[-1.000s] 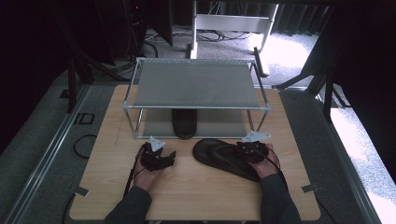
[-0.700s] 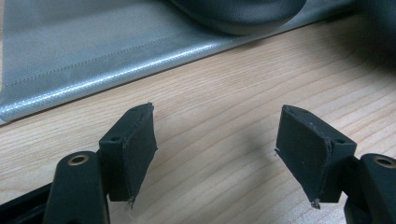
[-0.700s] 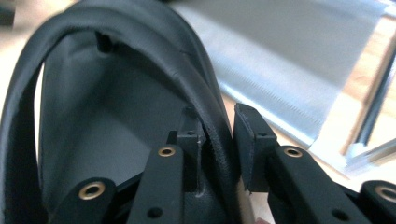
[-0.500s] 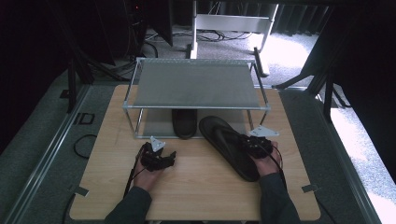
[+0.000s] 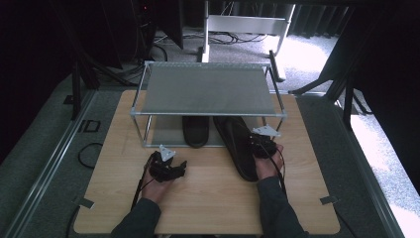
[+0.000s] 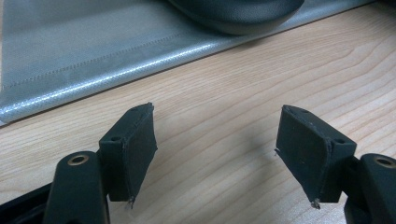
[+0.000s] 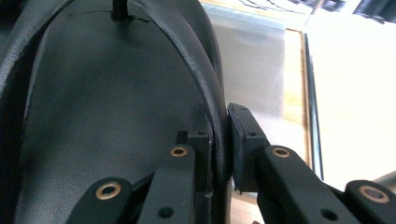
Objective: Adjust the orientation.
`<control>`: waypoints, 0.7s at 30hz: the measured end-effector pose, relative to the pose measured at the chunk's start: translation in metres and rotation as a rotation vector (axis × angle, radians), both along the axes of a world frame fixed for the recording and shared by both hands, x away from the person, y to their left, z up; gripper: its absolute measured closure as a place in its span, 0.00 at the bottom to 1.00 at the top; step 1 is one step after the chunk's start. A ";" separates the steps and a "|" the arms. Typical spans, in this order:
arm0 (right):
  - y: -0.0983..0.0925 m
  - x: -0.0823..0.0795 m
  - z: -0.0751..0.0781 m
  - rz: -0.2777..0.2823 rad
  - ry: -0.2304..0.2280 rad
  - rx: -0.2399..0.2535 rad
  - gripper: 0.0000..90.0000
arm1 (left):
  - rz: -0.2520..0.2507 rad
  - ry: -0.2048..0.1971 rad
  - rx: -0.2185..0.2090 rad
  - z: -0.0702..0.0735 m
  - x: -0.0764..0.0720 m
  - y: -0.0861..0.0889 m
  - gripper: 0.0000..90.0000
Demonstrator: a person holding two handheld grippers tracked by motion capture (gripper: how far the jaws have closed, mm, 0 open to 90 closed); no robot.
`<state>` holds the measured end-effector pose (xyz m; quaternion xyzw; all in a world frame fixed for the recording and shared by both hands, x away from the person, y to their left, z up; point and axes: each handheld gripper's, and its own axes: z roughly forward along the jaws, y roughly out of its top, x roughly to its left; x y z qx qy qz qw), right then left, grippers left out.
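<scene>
A: What do the right gripper's fingers (image 7: 218,149) have hold of?

B: They are clamped on the side strap of a black rubber flip-flop sandal (image 5: 241,144). In the right gripper view one finger sits inside the strap, over the footbed, and the other outside it, with the strap pinched flat between the pads. The jaws have just been closing, and the strap is what lies between them.

A: And where does that sandal lie?

B: Ahead of those fingers. From the high view its heel end is by the right gripper (image 5: 261,147) on the light wooden bench (image 5: 208,198), and its toe end reaches in under the grey two-tier shoe rack with a thin metal frame (image 5: 208,91), onto the edge of the lower grey shelf. Whether the heel touches the bench or hangs just above it I cannot tell.

A: Anything else in the rack?

B: A second black sandal (image 5: 195,130), just to the left of the held one, on the same lower shelf, with its near end at the shelf's front edge.

A: The left gripper (image 5: 168,167)?

B: Its fingers (image 6: 133,149) stand apart, with nothing but bare bench between them. In the left gripper view the lower shelf's grey edge runs across beyond the fingertips, and the rounded end of the second sandal shows above it, well apart from the fingers. The left hand (image 5: 159,184) rests low over the bench.
</scene>
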<state>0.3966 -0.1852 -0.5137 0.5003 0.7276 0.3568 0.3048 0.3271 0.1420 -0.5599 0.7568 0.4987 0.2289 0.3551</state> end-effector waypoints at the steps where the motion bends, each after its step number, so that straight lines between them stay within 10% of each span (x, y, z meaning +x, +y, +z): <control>1: 0.002 0.001 -0.002 -0.013 0.000 -0.003 0.90 | 0.000 0.000 0.000 0.000 0.000 0.000 0.32; 12: 0.012 0.013 -0.014 -0.051 0.045 -0.031 0.85 | 0.011 0.002 -0.040 0.000 0.004 0.004 0.33; 21: 0.005 -0.004 -0.014 -0.008 0.055 -0.013 0.56 | 0.027 -0.022 -0.012 0.001 0.010 0.005 0.38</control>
